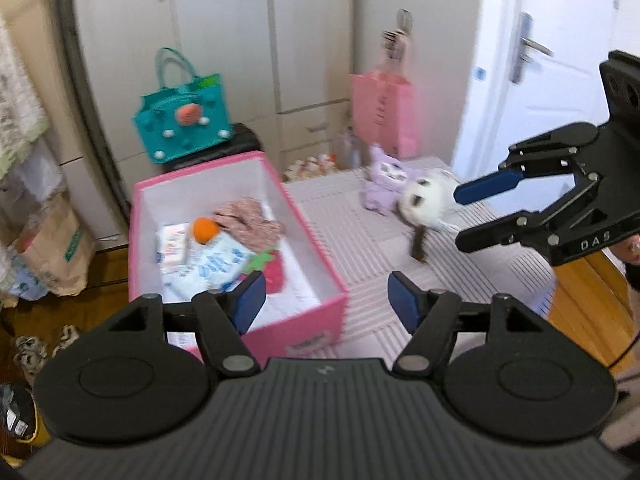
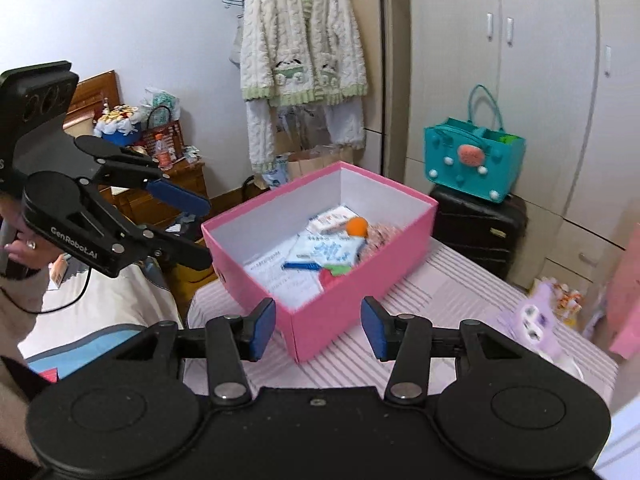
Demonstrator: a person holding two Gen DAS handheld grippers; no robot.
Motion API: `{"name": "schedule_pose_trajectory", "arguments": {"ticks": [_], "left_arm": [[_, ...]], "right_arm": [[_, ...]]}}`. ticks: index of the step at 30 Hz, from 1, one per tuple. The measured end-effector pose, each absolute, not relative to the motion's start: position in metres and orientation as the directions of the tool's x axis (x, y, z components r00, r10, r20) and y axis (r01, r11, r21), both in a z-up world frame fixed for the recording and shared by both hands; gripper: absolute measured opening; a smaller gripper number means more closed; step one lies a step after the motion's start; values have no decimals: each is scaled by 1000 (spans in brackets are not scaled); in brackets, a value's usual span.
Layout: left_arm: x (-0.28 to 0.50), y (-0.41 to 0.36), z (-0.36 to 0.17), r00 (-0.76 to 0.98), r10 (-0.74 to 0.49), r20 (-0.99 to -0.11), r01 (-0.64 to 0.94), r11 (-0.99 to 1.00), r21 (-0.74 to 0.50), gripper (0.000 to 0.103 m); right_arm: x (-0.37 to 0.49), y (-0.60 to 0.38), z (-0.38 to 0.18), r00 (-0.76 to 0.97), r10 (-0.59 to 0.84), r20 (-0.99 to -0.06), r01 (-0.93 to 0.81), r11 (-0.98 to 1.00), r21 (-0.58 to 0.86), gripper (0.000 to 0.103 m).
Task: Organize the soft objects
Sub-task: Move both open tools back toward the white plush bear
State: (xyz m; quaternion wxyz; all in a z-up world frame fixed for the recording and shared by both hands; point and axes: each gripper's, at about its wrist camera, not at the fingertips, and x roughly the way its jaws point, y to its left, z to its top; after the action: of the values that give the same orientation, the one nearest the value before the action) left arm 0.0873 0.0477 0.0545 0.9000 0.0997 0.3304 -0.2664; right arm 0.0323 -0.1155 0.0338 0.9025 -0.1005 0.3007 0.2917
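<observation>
Right gripper [image 1: 460, 216], fingers spread and empty, is hovering just right of the white plush [image 1: 424, 202]; left gripper [image 1: 326, 304], also spread, is sitting farther off.

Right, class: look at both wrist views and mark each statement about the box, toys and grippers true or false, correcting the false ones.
1. The pink box is shut with a lid. False: it is open-topped, with items inside.
2. The purple plush toy lies outside the box. True.
3. The left hand-held gripper grips the white plush toy. False: it is open and empty.
4. The teal bag stands on a black suitcase. True.
5. The right hand-held gripper is open. True.
</observation>
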Motion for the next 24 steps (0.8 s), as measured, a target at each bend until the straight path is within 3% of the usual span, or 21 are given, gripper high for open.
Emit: {"name": "schedule_pose_trajectory", "arguments": {"ticks": [7,12,18,24], "left_arm": [[70,15,44,556,-449,-700,635,772,10,68],[53,-4,43,594,-457,-662,674,732,100,72],[58,-27,33,541,-512,-667,721,690,55,75],[62,-57,11,532,-491,-689,756,643,126,77]], "right_arm": [[-11,-140,26,677,406,-614,-539,842,-37,56],[-32,-157,14,693,400,-600,-514,858,-22,65],[-38,-180,-9,718,371,-589,-445,895,22,68],[-36,-198,-30,749,311,-585,-384,923,-1,72]]}}
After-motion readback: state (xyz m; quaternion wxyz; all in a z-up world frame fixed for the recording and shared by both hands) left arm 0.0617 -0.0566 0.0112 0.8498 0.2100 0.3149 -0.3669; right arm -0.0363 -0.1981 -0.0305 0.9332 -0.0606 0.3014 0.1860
